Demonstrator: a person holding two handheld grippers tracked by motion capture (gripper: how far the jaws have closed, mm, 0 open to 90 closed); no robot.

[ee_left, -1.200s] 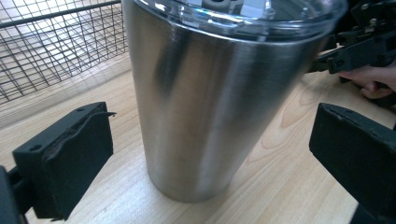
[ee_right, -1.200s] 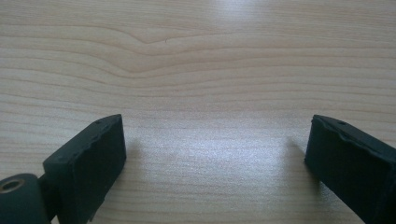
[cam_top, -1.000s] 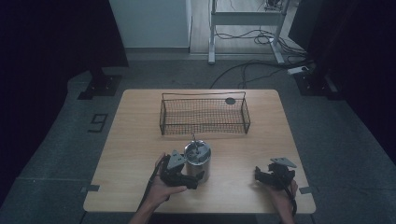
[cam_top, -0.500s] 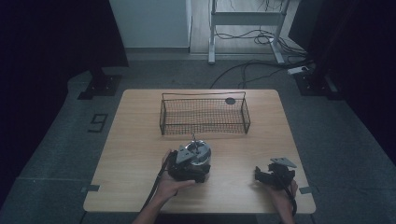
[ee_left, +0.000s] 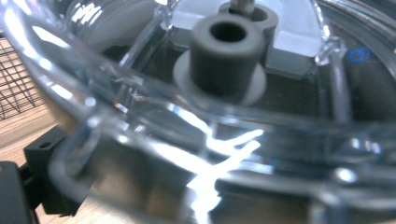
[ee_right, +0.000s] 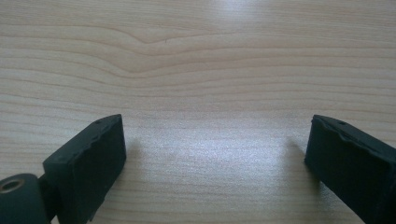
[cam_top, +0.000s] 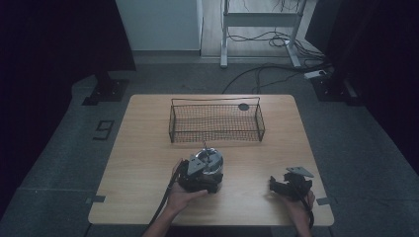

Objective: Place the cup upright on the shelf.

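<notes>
A: Where's the lid (cam_top: 207,162)?

B: Near the front of the table (cam_top: 143,148), a little left of the middle, just in front of the wire basket (cam_top: 216,121). It's a clear round thing with a grey knob (ee_left: 227,59) on top, and it sits on something darker that I can't make out.

A: And the left gripper (cam_top: 196,177)?

B: Right against the lid, on its near left side, with the hand (cam_top: 184,196) cupped under it. Its jaws have just been closing — the lid's clear rim lies between them in the left gripper view, very close to the lens. Whether the pads already press on it, I can't tell; the rim hides them.

A: The right one?

B: The right gripper (cam_top: 288,185) rests near the front right corner, well apart from the lid. Its jaws stand wide — bare wood between the two black pads (ee_right: 88,158), nothing held.

A: Anything in the basket?

B: A small dark disc (cam_top: 243,106) shows at its far right corner; whether it lies inside or behind, I can't tell.
</notes>
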